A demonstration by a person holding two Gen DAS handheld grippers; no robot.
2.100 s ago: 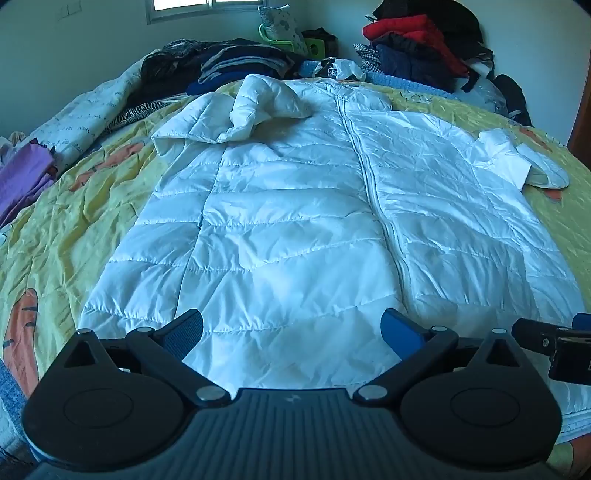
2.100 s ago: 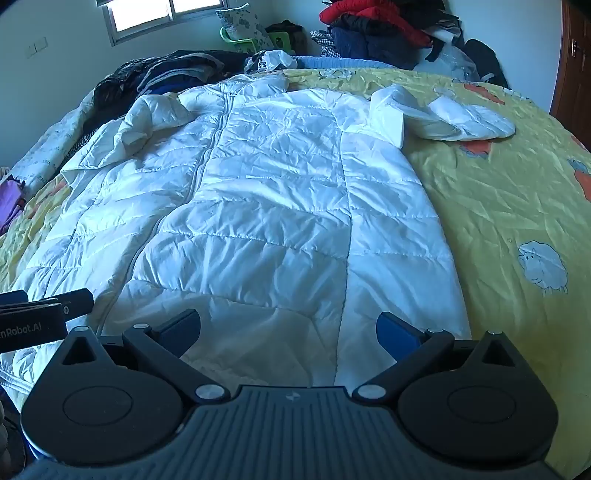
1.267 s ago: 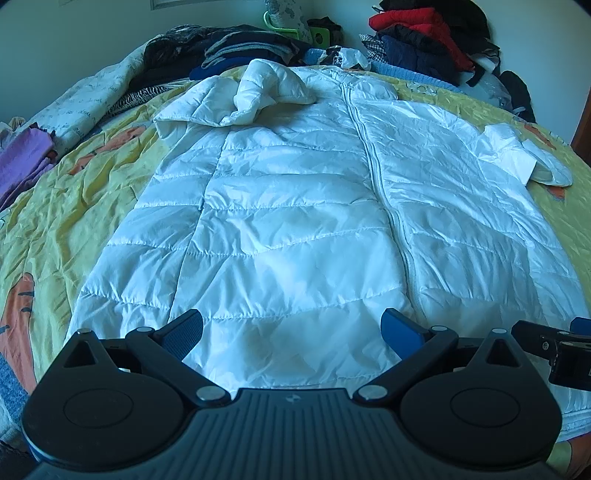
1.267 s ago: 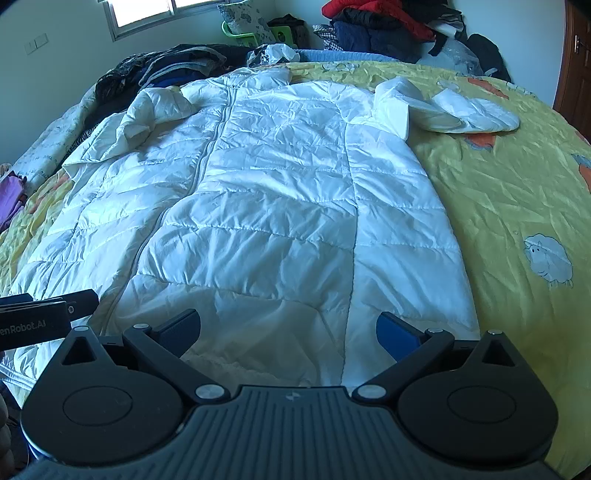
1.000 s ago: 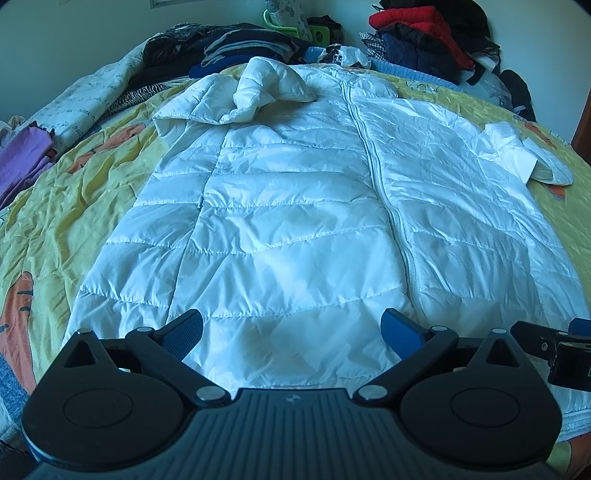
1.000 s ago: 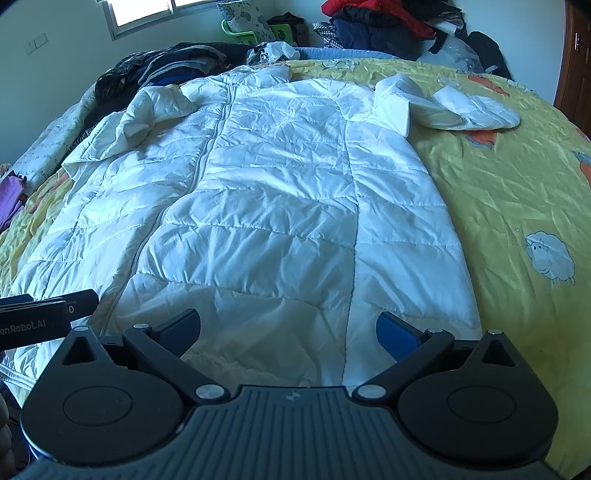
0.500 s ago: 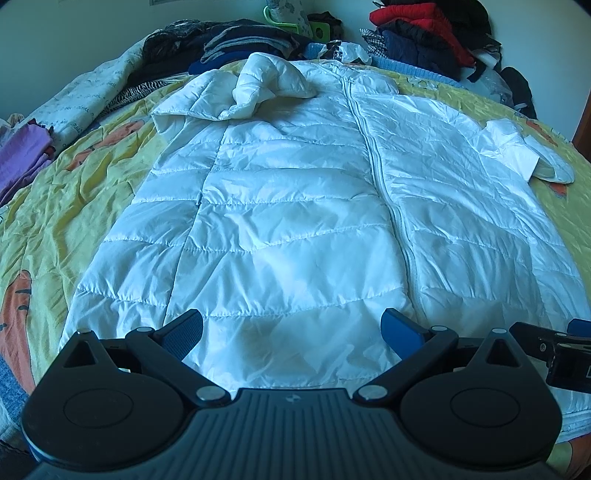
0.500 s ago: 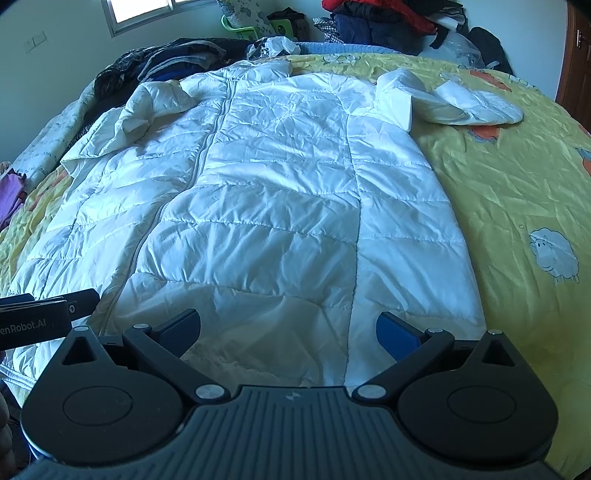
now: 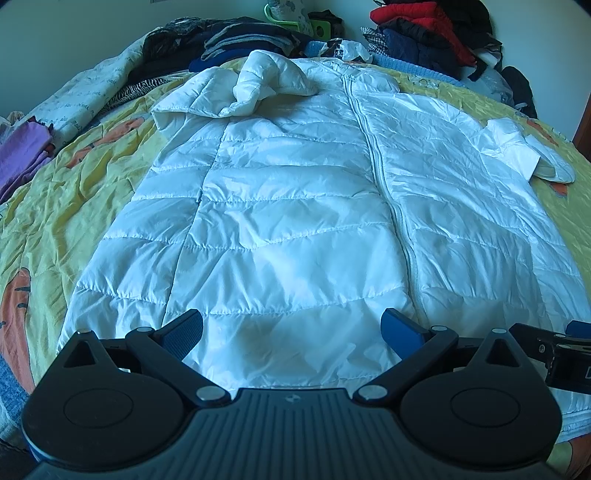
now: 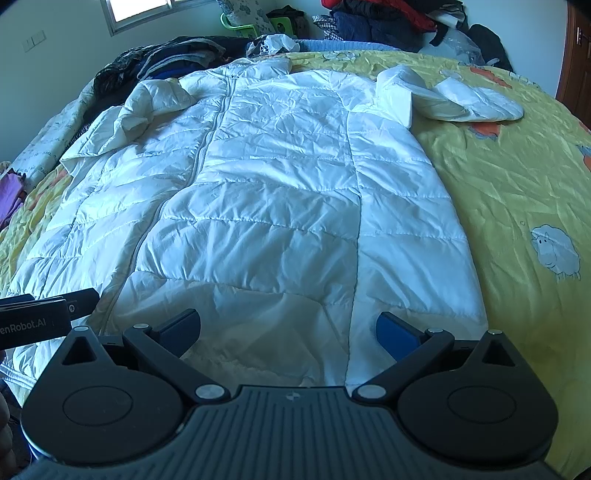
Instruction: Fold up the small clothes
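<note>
A white quilted puffer jacket lies flat, zipped, on a yellow bed cover, collar far, hem near; it also shows in the right wrist view. Its left sleeve is bunched on the chest; its right sleeve lies out on the cover. My left gripper is open and empty over the hem's left half. My right gripper is open and empty over the hem's right half. Each gripper shows at the other view's edge, the right one in the left wrist view, the left one in the right wrist view.
The yellow bed cover with sheep prints spreads to the right. Piles of dark and red clothes sit along the far wall, more dark clothes at the far left, purple cloth at the left edge.
Both grippers have drifted slightly forward and lower over the hem. The jacket has not moved. Both stay open.
</note>
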